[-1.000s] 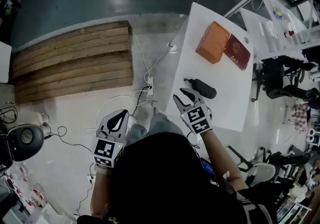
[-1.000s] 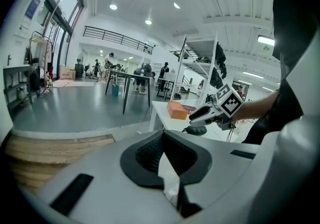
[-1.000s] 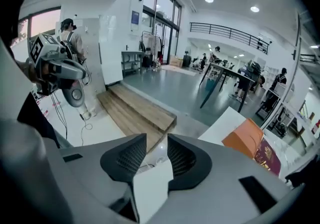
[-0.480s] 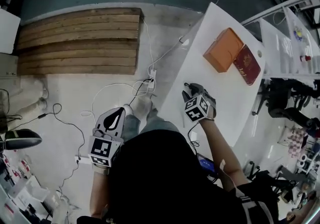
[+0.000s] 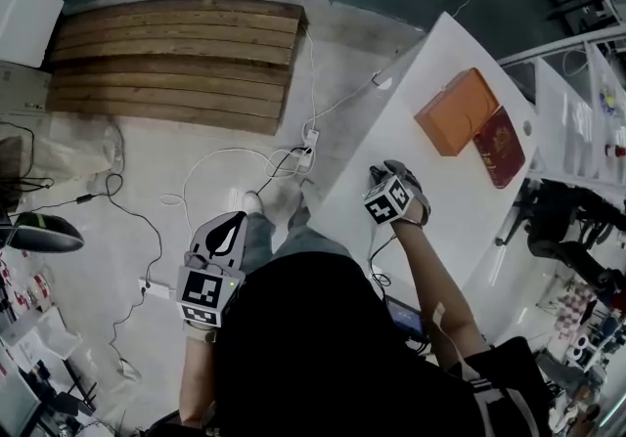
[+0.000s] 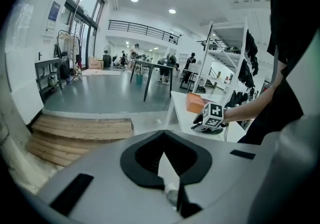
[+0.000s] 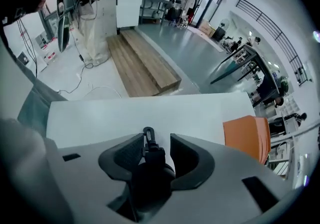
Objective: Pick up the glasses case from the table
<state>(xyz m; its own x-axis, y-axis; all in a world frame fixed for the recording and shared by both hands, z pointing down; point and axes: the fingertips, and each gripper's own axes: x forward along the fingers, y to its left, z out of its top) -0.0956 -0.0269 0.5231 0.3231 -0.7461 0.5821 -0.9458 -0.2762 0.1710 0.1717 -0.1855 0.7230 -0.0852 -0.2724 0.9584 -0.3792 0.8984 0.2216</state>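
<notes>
The glasses case, dark and rounded, lies flat on the white table, near the table edge closest to the person. A black clip projects from the end of the case that points away from the right gripper's camera.

The right gripper points steeply down over the case. Its jaws straddle the case, one on each side, and are closing. A narrow gap shows between the case and the jaw on the orange box's side, so the pads do not yet clamp it.

An orange box lies farther along the table from the case, well apart from it. A dark red booklet lies just beside the box, on the side away from the case.

The left gripper is held well apart from the case, off the table and above the floor. Its jaw tips meet with nothing between them.

A wooden platform lies on the floor, well apart from the case.
</notes>
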